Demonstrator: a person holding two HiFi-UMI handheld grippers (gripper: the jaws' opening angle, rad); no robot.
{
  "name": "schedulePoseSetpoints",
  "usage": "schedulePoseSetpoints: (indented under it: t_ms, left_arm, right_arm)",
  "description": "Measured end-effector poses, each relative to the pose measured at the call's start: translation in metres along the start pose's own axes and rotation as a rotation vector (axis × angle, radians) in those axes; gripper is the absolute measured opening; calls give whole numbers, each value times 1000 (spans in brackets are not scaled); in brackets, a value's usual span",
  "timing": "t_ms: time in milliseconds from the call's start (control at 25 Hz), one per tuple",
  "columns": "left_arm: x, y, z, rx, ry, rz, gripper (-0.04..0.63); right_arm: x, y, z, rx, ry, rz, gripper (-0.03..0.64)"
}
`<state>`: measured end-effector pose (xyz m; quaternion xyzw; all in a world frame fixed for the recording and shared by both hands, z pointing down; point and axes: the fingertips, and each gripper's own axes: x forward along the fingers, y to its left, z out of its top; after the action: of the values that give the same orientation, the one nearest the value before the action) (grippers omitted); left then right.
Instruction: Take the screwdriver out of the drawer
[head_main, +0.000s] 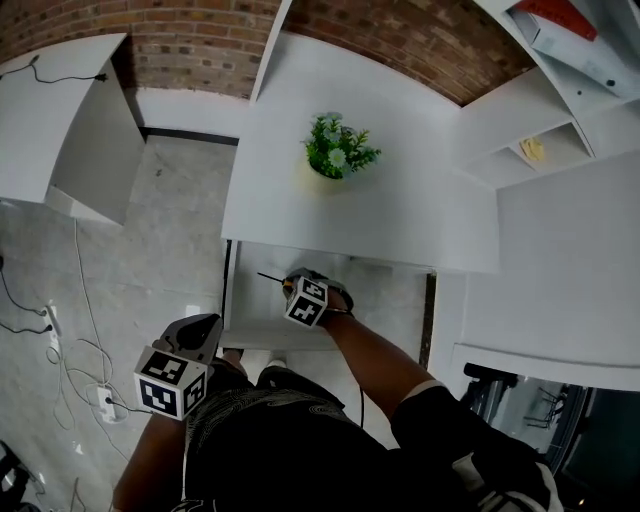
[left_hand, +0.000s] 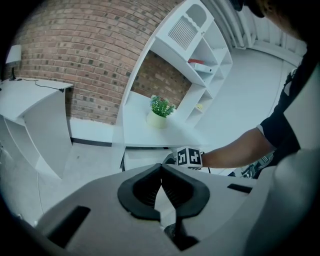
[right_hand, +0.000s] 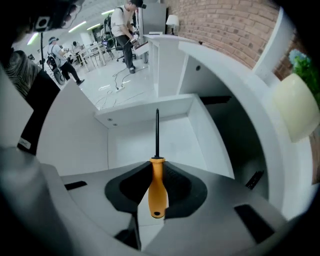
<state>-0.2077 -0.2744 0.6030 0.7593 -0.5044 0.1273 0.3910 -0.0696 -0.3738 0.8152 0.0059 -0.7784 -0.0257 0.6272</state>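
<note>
Over the open drawer (right_hand: 167, 135), the right hand-held gripper (right_hand: 157, 169) pinches the screwdriver (right_hand: 158, 192) by its orange handle. Its jaws press on both sides of the handle. The thin dark rod sticks straight out past the jaws, the same way the gripper looks, toward the far wall of the drawer. The drawer looks bare and white under it. The screwdriver seems to be off the drawer floor, but it is hard to tell how high it is.

The left hand-held gripper (left_hand: 161, 169) hangs low and off to the side, well apart from the drawer. Its jaws are pressed together with nothing between them. The right one is the near one, so it should do the job. I think the next move is just to lift the screwdriver up and back, away from under the desk (head_main: 400, 200).
</note>
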Motion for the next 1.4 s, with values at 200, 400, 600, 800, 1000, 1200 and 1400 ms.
schedulePoseSetpoints:
  t_ms: [200,400,600,800,1000,1200,1400]
  left_arm:
    - [-5,-25,10,50,-36,-4,18]
    - [-14,-53,18,96,-84,5,18]
    - [-21,-82,22,136,-123,-3,18]
    - [-29,-111,26,162,-159,-8,18]
    - [-38,-136,27,199,-198,-8,18]
    - [-48,-165,27,214,-236,-15,18]
    - [-53,-195,17,203,-272,-39,18]
  right_arm:
    - [-52,4,8,70,-122,-25,74]
    - [-105,14,13,181,-264,-38,74]
    - [-159,22,11,247,-386,-83,74]
    - [-205,35,5,292,-489,-117,74]
    - [-245,48,0,305,-578,-161,74]
    - [-285,64,-9,339,-662,-172,74]
    - [-322,87,-31,492,-784,-134,74]
